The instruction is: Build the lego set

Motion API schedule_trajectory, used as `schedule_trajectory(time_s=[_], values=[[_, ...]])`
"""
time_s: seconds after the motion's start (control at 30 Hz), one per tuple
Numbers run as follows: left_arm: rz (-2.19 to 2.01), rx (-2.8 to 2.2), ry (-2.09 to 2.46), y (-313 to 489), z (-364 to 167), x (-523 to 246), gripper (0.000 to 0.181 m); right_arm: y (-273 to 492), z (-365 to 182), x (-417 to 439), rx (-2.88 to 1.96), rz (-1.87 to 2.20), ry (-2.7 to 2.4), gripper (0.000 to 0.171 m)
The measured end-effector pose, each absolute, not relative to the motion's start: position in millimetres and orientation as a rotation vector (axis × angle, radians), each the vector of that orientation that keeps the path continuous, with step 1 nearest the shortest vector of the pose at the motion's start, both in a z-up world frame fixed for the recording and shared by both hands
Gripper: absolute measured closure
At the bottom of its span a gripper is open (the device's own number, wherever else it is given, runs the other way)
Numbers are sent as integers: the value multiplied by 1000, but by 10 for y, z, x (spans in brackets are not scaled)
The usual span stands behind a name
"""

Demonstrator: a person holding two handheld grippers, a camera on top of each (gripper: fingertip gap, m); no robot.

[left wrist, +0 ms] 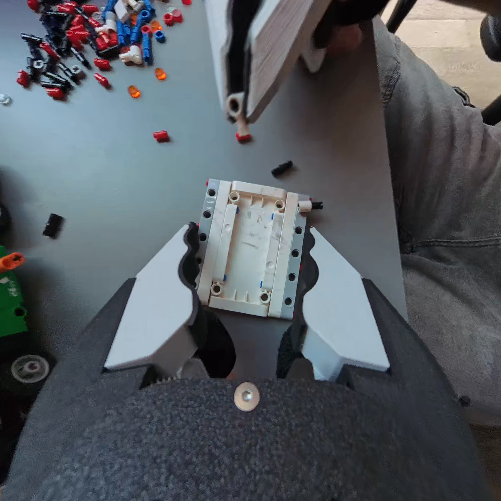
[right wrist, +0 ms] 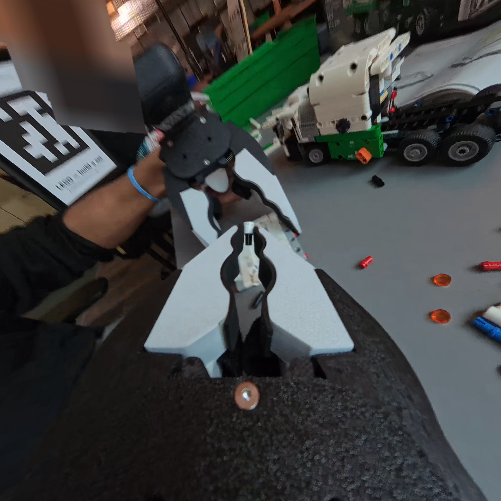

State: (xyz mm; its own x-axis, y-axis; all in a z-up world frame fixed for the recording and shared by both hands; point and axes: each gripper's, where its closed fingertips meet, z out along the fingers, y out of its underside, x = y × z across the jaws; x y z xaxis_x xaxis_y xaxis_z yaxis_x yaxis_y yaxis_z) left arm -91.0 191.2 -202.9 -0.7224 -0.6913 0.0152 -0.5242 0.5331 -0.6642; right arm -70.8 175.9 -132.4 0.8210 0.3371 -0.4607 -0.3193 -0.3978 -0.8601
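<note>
A white panel framed by grey holed beams lies flat on the grey table near its right edge. My left gripper is shut on it, a black pad pressing each grey side beam. A small white connector with a black pin sticks out of the panel's far right corner. My right gripper is shut on a small white connector. In the left wrist view this gripper hangs beyond the panel, with the connector and a red end at its tip. The left gripper and the panel also show in the right wrist view.
A pile of red, blue, black and white pieces lies far left. A loose black pin, a red bush and a black piece lie around the panel. A white and green truck model stands beyond. Orange discs lie right. Left tips to right tips: about 8 cm. My left tips are roughly 5 cm from the loose black pin.
</note>
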Motion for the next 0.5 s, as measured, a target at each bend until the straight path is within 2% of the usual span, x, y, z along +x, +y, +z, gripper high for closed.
schedule_trajectory(time_s=[0.13, 0.5], values=[[-997, -969, 2550, 1826, -2032, -1082, 105, 1821, -1713, -740, -2130, 413, -314, 165], [-1099, -926, 2511, 1804, -2029, -1093, 105, 1875, -1891, -757, -2228, 462, -405, 165]])
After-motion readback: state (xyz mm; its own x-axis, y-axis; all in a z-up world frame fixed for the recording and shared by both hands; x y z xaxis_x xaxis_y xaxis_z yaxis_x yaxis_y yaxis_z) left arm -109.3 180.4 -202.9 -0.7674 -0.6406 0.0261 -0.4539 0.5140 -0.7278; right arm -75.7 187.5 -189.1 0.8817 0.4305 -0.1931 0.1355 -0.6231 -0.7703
